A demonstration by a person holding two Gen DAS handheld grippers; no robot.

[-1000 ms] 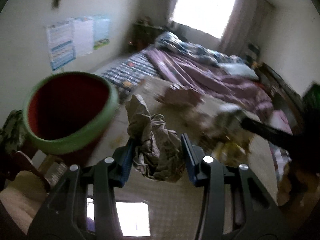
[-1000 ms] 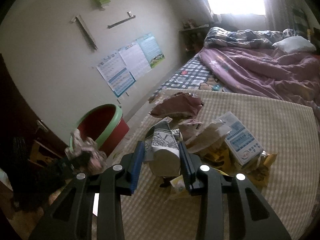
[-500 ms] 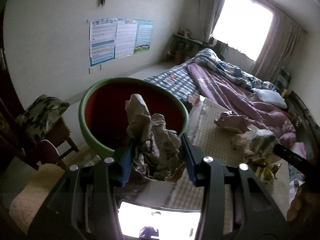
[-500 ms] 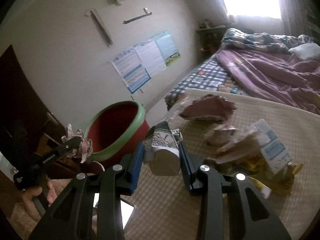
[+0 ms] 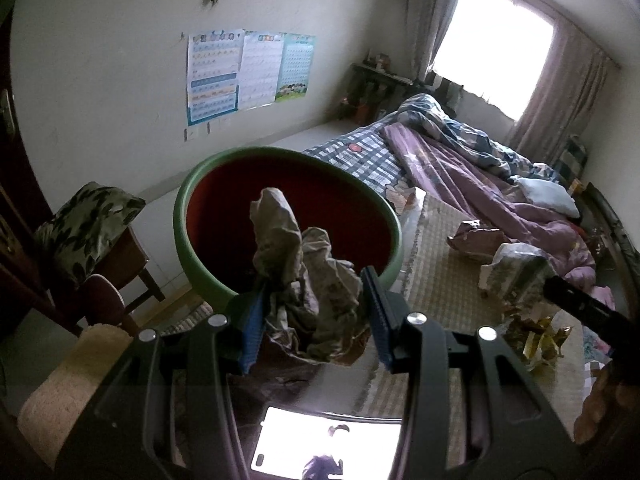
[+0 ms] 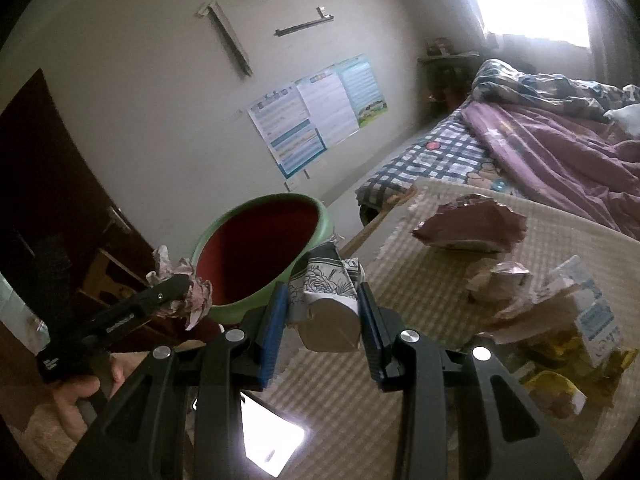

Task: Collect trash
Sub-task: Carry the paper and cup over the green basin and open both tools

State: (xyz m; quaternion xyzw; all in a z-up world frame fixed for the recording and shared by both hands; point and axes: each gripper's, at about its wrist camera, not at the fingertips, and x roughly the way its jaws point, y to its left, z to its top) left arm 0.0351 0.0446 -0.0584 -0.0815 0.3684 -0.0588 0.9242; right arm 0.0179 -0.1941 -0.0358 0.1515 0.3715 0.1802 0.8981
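Over the bin, left wrist view: left tongs (image 5: 312,320) clenched on a crumpled wrapper (image 5: 304,280), held before the red bin (image 5: 288,216) with the green rim.
Far right, same view: torn packets (image 5: 504,256) lie on the checked surface (image 5: 432,280); bed (image 5: 480,168) beyond.
Right wrist view: right tongs (image 6: 320,320) clenched on a flower-printed carton (image 6: 328,300), just right of the bin (image 6: 260,252).
Left edge: left tongs (image 6: 176,292) grasping the wrapper (image 6: 188,300), near the bin's rim.
Right side: more litter (image 6: 560,320) on the surface (image 6: 420,280).

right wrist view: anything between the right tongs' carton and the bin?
Nothing. In the right wrist view the flowered carton held by the right tongs sits just this side of the green-rimmed bin, its top overlapping the rim.
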